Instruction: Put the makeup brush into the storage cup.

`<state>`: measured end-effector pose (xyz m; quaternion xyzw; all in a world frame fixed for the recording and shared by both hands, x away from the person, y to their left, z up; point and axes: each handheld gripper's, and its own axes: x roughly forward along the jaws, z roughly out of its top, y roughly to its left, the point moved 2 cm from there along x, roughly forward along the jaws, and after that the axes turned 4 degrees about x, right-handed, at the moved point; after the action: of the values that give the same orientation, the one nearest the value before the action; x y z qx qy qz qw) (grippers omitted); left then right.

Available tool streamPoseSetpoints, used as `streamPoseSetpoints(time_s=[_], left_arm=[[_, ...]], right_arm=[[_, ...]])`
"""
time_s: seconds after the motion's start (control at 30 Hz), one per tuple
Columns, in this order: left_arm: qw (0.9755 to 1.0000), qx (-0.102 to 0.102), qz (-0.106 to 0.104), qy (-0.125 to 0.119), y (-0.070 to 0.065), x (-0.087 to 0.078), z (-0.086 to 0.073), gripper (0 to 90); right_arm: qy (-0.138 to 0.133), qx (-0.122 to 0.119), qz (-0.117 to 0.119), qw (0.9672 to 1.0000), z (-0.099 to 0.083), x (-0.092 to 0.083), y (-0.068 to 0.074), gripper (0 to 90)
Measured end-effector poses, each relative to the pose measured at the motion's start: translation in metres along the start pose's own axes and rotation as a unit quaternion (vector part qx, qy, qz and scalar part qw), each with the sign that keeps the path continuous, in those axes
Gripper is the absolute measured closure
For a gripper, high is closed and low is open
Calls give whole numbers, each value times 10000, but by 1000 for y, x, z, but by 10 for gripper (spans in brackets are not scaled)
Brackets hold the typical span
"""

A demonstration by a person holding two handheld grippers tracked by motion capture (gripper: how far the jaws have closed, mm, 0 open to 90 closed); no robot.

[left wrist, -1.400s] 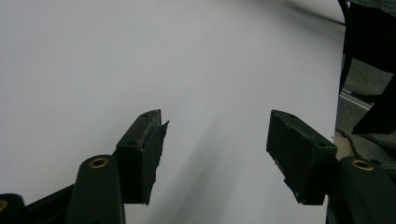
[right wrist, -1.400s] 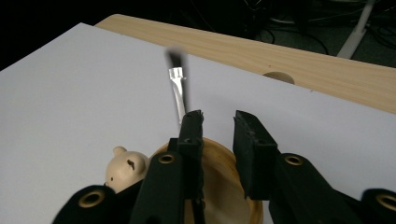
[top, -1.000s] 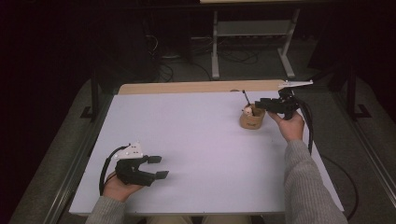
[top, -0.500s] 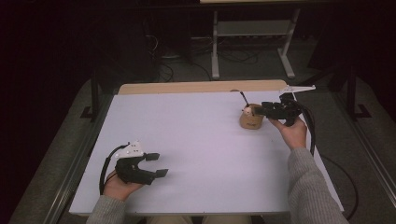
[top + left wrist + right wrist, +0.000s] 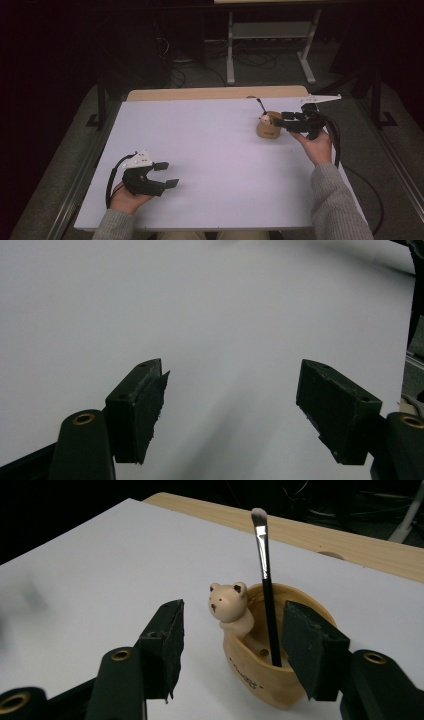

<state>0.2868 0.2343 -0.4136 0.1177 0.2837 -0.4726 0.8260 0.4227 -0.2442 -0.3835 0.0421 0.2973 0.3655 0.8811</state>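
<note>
A white table (image 5: 210, 150) stands on grey floor (image 5: 65, 150), dark room behind.

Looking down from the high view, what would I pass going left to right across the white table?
Left tongs in the person's left hand, open over bare white table → bear-shaped tan holder with a makeup brush standing in it → right tongs, open beside the holder.

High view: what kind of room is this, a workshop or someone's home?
Probably a lab or recording studio: a plain white table top, loose cables on the dark floor and a white metal stand behind.
</note>
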Motion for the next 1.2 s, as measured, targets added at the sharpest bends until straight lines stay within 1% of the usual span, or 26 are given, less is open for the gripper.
streamPoseSetpoints(time_s=[0.17,0.3,0.43,0.53,0.67,0.77,0.87,1.07,1.2], left_arm=[[10000,-19,42,-10,1,0,1,262],[10000,-35,77,-7,1,0,0,261],[9999,-46,112,3,3,0,0,260],[9999,-59,124,0,3,0,0,260],[9999,-81,139,-16,3,0,-1,259],[9999,-88,146,-18,3,0,-1,257],[9998,-93,160,-6,4,0,-1,252],[9997,-100,208,-3,4,0,-1,249],[9996,-101,251,-22,5,-1,-1,249]], right_arm=[[-43,-30,47,10000,-2,-3,5,398],[4,0,116,9999,-5,-3,8,386],[-4,-47,140,9999,-9,-3,12,382],[22,-33,166,9999,-12,-3,13,376],[55,-21,178,9998,-16,-5,15,371],[13,-29,173,9998,-18,-8,17,371],[-8,-79,145,9999,-22,-10,19,370],[47,-112,159,9998,-26,-12,25,362],[67,-182,157,9997,-29,-12,30,359]])
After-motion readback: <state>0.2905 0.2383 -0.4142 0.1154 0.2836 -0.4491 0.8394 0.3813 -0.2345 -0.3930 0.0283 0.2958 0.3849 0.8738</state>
